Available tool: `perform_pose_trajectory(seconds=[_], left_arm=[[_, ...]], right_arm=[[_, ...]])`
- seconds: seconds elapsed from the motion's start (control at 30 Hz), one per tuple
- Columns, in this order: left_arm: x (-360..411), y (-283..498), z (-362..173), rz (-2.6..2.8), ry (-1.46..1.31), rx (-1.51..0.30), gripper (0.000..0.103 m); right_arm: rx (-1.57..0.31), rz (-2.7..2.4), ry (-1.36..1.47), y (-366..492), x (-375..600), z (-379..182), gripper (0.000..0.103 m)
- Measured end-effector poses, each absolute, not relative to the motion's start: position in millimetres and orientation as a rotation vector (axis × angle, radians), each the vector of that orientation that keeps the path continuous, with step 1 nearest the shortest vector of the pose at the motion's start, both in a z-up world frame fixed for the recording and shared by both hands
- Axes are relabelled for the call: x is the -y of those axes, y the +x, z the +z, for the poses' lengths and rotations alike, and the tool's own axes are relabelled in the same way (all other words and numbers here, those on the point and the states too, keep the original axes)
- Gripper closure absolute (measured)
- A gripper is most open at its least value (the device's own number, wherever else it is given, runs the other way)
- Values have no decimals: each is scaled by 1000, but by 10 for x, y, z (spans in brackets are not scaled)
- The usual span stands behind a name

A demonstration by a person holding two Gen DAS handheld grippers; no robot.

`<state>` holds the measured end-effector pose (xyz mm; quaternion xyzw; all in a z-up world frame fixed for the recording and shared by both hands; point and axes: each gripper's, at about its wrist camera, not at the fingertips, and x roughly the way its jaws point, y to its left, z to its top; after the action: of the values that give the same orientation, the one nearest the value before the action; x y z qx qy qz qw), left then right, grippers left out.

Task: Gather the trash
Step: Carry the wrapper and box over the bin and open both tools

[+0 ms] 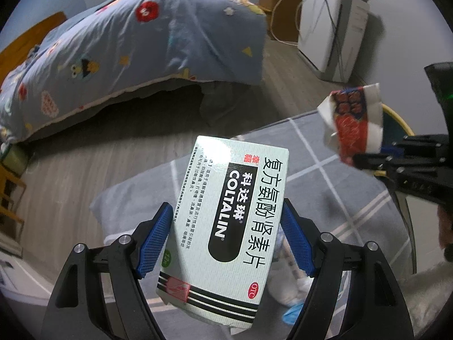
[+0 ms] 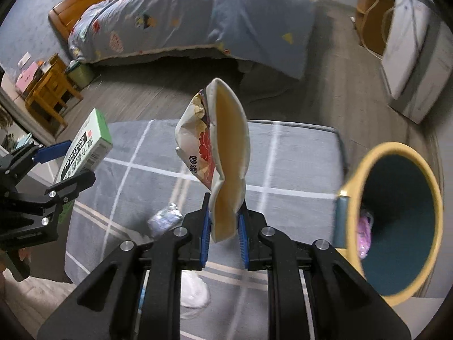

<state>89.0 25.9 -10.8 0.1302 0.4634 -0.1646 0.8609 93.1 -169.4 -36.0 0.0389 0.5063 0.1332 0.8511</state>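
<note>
So we've got the left gripper clamped wide on a pale green medicine box, blue pads pressing both long edges, box sticking up and forward past the fingertips, tilted a bit. The right gripper is nearly closed, pinching the bottom of a crumpled snack wrapper with a red flower print; the wrapper stands straight up out of the pads, pale inner side facing us.

Both are held up over a grey checked rug. Off to the right of the right gripper, close by, is the yellow-rimmed bin with a dark teal inside and something pink in it, hard to say what, it's blurry. Below and just left of the right gripper's fingers a small crinkled silvery packet lies on the rug, and right underneath it there's a white crumpled tissue. Well ahead of both grippers: a bed with a blue patterned duvet.
</note>
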Motion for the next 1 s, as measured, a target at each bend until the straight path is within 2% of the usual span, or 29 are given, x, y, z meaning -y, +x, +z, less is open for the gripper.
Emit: perform_pose_trajectory(seconds=[0.73, 1.0], left_arm=[[862, 725, -209, -470, 389, -929, 26], [1229, 616, -169, -524, 350, -905, 26]], right_arm=[[-1060, 121, 272, 647, 3089, -356, 87], [-1060, -20, 316, 574, 3692, -363, 87]])
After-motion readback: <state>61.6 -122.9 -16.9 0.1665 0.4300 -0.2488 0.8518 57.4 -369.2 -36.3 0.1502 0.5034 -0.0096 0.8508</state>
